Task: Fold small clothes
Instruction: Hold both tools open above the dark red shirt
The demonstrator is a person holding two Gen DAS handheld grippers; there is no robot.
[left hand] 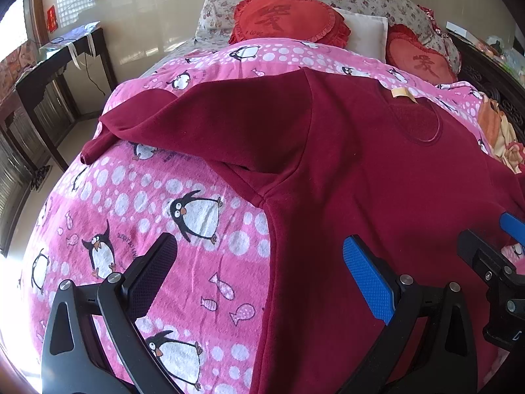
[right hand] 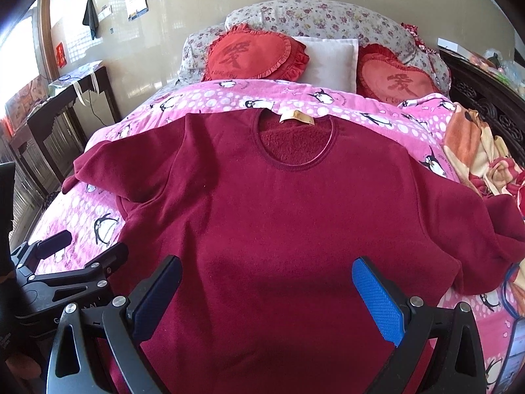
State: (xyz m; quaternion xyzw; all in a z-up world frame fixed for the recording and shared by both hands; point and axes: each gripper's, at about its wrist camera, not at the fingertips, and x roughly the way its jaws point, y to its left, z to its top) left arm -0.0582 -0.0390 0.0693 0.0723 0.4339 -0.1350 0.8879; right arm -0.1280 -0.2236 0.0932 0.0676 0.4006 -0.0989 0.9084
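Grippers nearest: left gripper (left hand: 259,262) and right gripper (right hand: 266,282) both stand with fingers spread wide, gripping nothing, poised above the lower part of a dark red fleece long-sleeved top (right hand: 295,203). Top lies flat, neckline away, on pink penguin-print blanket (left hand: 137,216); beyond, red heart-shaped cushions (right hand: 252,54).

Glossy beige wall (right hand: 170,49), dark wooden side table (right hand: 65,105), bright window (left hand: 13,32)
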